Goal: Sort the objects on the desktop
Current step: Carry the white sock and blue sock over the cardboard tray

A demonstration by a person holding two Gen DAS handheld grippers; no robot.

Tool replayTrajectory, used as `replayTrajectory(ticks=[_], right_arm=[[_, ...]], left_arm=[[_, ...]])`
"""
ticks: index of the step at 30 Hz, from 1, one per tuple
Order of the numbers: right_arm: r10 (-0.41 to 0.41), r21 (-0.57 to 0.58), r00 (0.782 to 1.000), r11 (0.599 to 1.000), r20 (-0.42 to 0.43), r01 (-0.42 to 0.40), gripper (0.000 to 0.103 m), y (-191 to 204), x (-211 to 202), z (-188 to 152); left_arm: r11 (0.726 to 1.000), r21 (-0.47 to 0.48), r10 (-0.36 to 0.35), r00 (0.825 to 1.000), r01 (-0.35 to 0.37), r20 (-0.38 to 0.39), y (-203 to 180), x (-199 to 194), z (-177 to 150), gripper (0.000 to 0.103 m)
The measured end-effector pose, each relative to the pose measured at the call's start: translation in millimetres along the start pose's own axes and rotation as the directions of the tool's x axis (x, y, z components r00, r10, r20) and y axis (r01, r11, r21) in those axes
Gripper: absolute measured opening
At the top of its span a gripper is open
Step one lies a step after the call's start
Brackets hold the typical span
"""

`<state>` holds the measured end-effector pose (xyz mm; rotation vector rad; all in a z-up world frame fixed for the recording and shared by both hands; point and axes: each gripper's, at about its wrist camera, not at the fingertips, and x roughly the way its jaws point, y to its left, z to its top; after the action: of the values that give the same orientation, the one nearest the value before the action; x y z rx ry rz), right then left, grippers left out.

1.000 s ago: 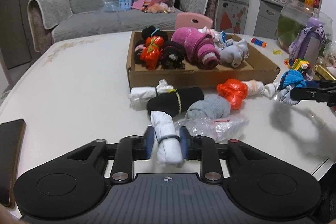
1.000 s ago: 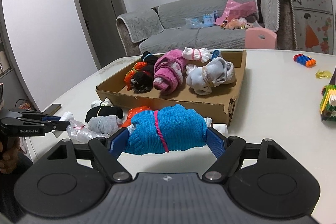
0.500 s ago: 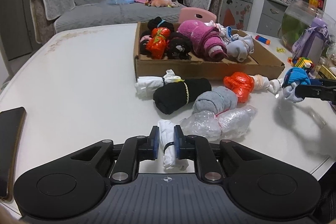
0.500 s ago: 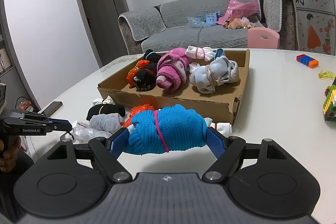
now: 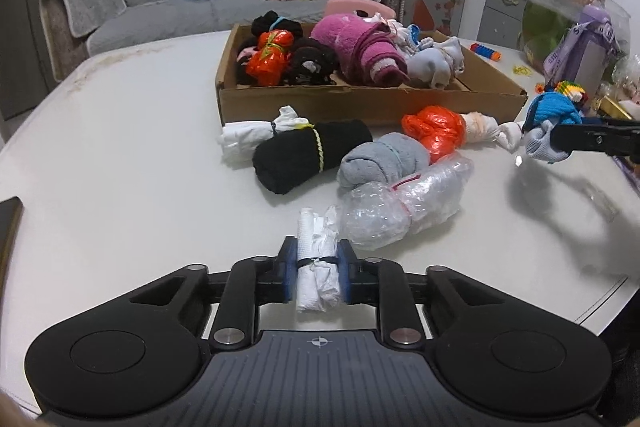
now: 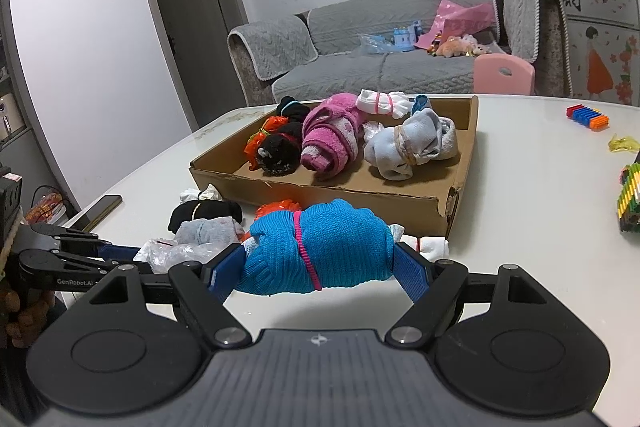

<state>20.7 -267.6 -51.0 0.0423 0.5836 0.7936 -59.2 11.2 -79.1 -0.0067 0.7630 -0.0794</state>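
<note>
Left wrist view: my left tongs (image 5: pixel 317 269) clamped on a white rolled bundle (image 5: pixel 316 259), black band around it right at the pads, so the grip sits on the tied part and the roll can't unravel.
Right wrist view: my right tongs (image 6: pixel 320 261) spread wide and squeezing a blue knit bundle (image 6: pixel 318 247) across its length; pink band at the middle, ends against the blue pads.
Where held: both bundles look raised off the bench (image 5: pixel 120 163), near side of the cardboard tray (image 6: pixel 332 189).
Tray: already has pink towel roll (image 6: pixel 330 139), pale blue sock bundle (image 6: pixel 412 143), black and orange bundles. Judged the drop target.
Still loose on bench: black sock roll (image 5: pixel 312 155), grey roll (image 5: pixel 386 159), orange bag bundle (image 5: pixel 434 131), bubble-wrap roll (image 5: pixel 404 205), all just in front of the tray wall.
Why one per tongs: probably carrying two at once to save a trip.
Next, my guess: lift over the tray wall, then release.
Risk: blue bundle is soft, could sag out.
</note>
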Motion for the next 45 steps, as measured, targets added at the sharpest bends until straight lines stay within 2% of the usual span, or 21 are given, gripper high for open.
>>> replayTrajectory(ticks=[5,10,16,24,30,34,39,45], right_arm=[[-0.004,0.004,1.0,1.0,0.008,0.004,0.076,-0.3,-1.6,0.9],[-0.015,0.008,1.0,1.0,0.025,0.015,0.076,-2.1,-7.8,5.1],[-0.034,-0.014,0.997,0.999,0.064,0.035,0.076,0.2,-21.4,28.8],[-0.09,-0.077,0.987,0.992,0.137,0.101,0.076,4.7,-26.8,89.2],[-0.138,-0.096,0.981,0.984,0.135,0.151,0.077,-3.0,5.3,132.7],[-0.158,-0.132,0.984,0.977,0.079,0.168,0.077,-7.0,50.7,148.1],[-0.198,-0.163,0.98,0.968,-0.025,0.192,0.077,-15.6,110.8,142.6],[-0.24,-0.204,0.965,0.955,-0.108,0.215,0.077,-27.7,141.4,118.8]], left_arm=[[1.0,0.01,0.014,1.0,-0.014,0.009,0.6,-6.6,2.6,0.022],[0.998,0.044,0.035,0.998,-0.037,0.06,7.1,-29.5,23.2,0.022],[0.997,0.055,0.05,0.99,-0.058,0.132,19.2,-48.6,66.2,0.022],[0.997,0.062,0.023,0.976,-0.037,0.217,32.3,-48.3,146.8,0.022],[0.996,0.088,-0.043,0.979,0.026,0.202,25.8,-3.7,192.9,0.022],[0.992,0.097,-0.096,0.983,0.082,0.155,17.2,47.1,210.6,0.022],[0.988,0.097,-0.124,0.989,0.116,0.08,13.0,111.0,219.8,0.022],[0.988,0.106,-0.113,0.993,0.109,0.032,13.7,152.3,213.2,0.023]])
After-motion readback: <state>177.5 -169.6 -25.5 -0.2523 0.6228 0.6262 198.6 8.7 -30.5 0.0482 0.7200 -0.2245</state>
